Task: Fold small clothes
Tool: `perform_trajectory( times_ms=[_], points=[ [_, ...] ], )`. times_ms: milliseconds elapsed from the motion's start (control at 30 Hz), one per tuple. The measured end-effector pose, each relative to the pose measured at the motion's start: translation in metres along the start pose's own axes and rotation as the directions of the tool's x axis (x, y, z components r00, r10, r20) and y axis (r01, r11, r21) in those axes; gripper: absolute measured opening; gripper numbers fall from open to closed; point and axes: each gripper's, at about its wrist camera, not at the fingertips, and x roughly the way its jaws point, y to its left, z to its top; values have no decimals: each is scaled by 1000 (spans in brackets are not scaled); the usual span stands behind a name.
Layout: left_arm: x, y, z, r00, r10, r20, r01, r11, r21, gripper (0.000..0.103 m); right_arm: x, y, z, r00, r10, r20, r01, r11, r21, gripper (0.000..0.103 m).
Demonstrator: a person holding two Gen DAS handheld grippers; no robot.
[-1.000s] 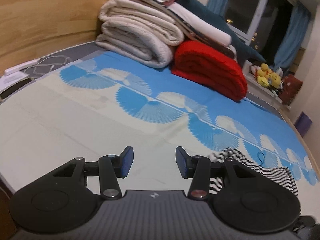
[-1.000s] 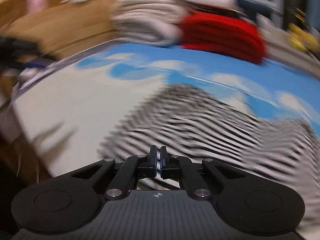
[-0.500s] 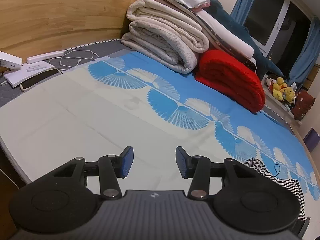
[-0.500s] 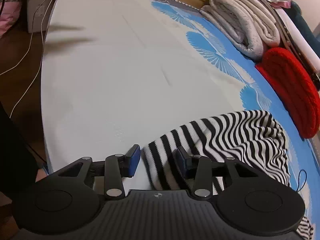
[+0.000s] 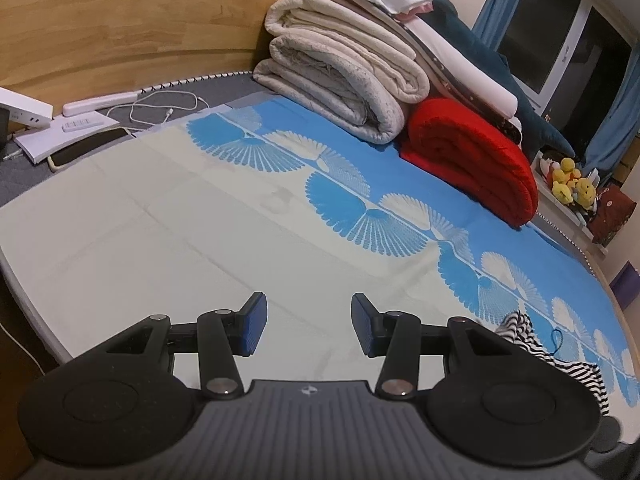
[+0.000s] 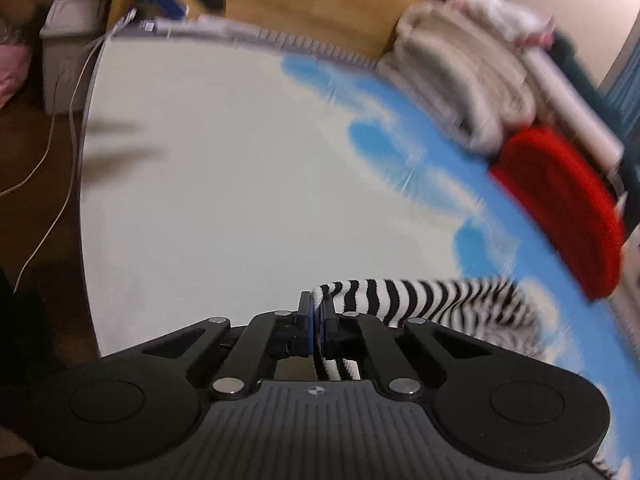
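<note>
A black-and-white striped garment [image 6: 420,300] lies on the bed's white and blue sheet [image 6: 224,184]. My right gripper [image 6: 317,320] is shut on the garment's near edge, and the cloth trails off to the right; this view is motion-blurred. In the left wrist view the same garment [image 5: 532,344] shows only partly at the lower right, behind the gripper body. My left gripper [image 5: 308,326] is open and empty, hovering over the bare cream part of the sheet [image 5: 160,240], well left of the garment.
A stack of folded cream blankets [image 5: 340,80] and a rolled red blanket [image 5: 472,160] sit at the far side. A phone [image 5: 88,148], remote and cables [image 5: 160,108] lie at the far left by the wooden headboard [image 5: 120,20]. Plush toys [image 5: 568,184] sit by the window.
My right gripper was open around the striped garment's edge half a second ago; now it is shut on it and moving. The left gripper stays open, with little shift.
</note>
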Motion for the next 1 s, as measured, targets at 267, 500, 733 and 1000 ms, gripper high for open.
perform_trajectory(
  times_ms=[267, 500, 733, 1000],
  points=[
    [9, -33, -6, 1000, 0, -27, 1, 999, 42, 50, -49, -21, 28, 987, 61, 147, -88, 978, 187, 2],
    [18, -73, -12, 999, -12, -50, 16, 997, 78, 50, -122, -145, -27, 966, -119, 230, -76, 717, 692, 2],
    [29, -133, -26, 996, -62, -71, 74, 979, 192, 51, -215, -247, -194, 894, -437, -98, 235, 270, 934, 2],
    [56, -213, -47, 979, -139, -148, 173, 953, 250, 51, -237, -281, -341, 819, -199, -538, 504, -199, 841, 8]
  ],
)
